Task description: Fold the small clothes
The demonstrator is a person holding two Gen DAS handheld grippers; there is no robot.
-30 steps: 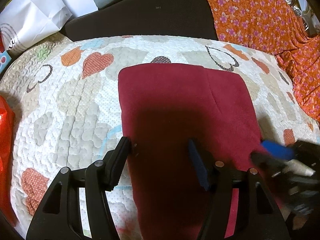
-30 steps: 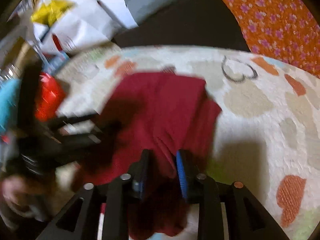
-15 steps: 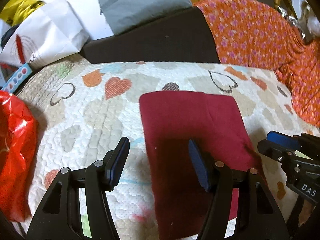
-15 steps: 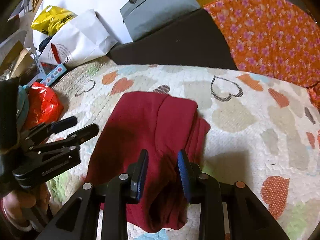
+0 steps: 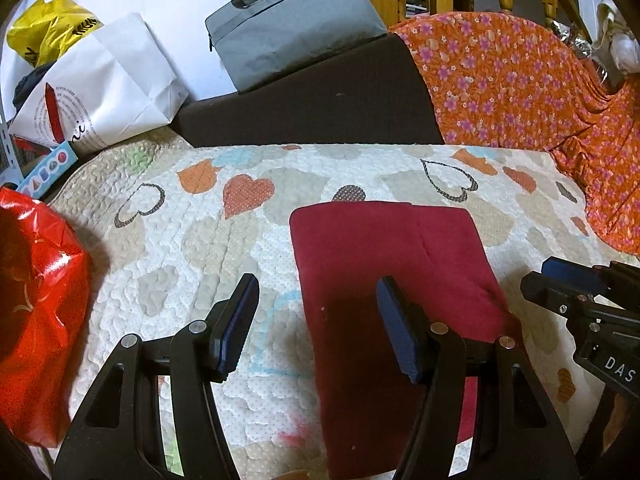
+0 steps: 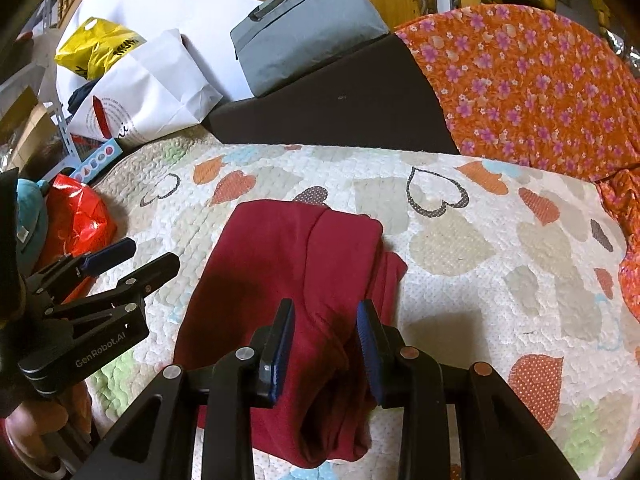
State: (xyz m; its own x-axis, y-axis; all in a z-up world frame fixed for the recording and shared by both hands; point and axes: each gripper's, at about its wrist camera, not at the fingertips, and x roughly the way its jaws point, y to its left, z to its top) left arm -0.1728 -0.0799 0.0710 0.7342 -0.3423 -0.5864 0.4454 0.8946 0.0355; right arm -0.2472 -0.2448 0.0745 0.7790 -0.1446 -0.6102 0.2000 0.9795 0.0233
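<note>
A dark red garment [image 5: 392,264] lies folded into a rough rectangle on the heart-patterned quilt [image 5: 200,248]. In the right wrist view the garment [image 6: 288,256] shows a folded layer on top and a bunched near end. My left gripper [image 5: 316,292] hovers open above the garment's left edge, with one finger over the quilt and one over the cloth. My right gripper [image 6: 325,316] hangs open above the garment's near right part and grips nothing. Each gripper shows in the other's view: the right gripper [image 5: 560,284] at the right edge, the left gripper [image 6: 148,254] at the left.
A red plastic bag [image 5: 36,300] sits at the quilt's left edge. Behind it stand a white paper bag [image 5: 100,100], a grey laptop bag [image 5: 292,20] and a dark cushion [image 5: 320,108]. Orange floral cloth [image 5: 520,100] covers the right side. A hand [image 6: 24,420] holds the left gripper.
Both grippers have lifted and drawn back from the red garment, so more of the room shows. The garment stays flat on the quilt. The right jaws stand slightly wider.
</note>
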